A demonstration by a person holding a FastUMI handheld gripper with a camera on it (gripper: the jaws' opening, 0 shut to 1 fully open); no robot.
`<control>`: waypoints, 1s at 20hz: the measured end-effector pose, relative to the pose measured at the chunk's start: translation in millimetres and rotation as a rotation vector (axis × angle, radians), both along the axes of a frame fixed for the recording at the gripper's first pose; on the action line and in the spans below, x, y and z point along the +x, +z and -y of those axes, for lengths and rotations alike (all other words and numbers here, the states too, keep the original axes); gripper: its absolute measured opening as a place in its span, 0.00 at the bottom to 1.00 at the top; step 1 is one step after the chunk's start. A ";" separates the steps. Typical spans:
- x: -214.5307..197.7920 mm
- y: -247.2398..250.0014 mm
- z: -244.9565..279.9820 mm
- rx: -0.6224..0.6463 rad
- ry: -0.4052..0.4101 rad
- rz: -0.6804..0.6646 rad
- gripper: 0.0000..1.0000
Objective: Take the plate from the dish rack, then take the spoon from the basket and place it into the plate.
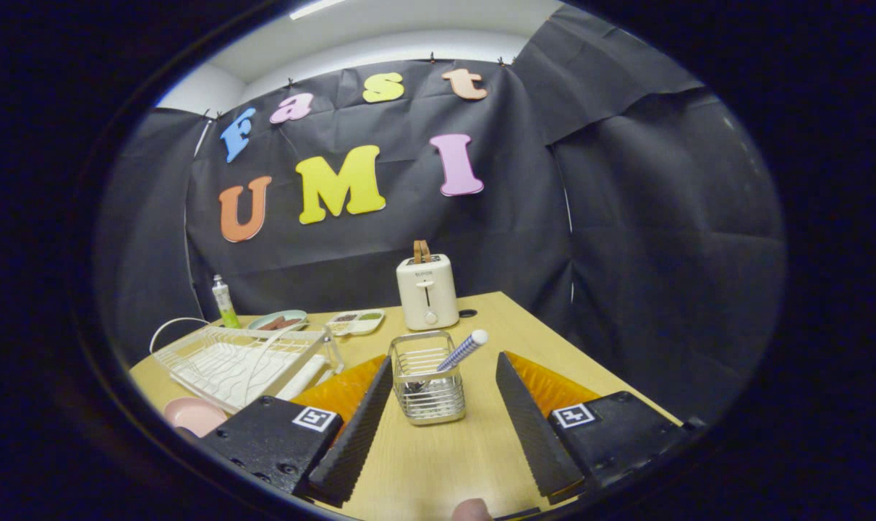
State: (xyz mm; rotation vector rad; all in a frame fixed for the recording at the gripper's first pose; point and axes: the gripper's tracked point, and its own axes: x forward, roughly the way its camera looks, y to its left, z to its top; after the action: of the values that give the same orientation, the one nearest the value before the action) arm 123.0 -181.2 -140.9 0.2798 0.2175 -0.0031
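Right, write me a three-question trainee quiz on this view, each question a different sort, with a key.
1. True or false: the tongs are shut on the spoon.
2. Multiple choice: where is the pink plate?
A. standing in the dish rack
B. on the table beside the rack's near corner
C. on top of the toaster
3. Fill in: the spoon's handle leans out of the wire ____, which stands between the tips of the tongs.

Key
1. False: the fingers stand wide apart, touching nothing.
2. B
3. basket
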 end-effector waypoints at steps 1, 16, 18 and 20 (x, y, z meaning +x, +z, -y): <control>10.7 -5.0 2.2 -0.002 0.010 -0.005 0.91; 55.7 3.6 -1.7 0.108 0.063 -0.036 0.23; 52.3 9.3 -8.8 0.127 0.090 -0.044 0.15; 50.1 17.6 -8.2 0.126 0.079 -0.049 0.13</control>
State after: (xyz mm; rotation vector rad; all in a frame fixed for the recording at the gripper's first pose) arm 173.1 -173.1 -123.3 0.3964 0.2780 0.0818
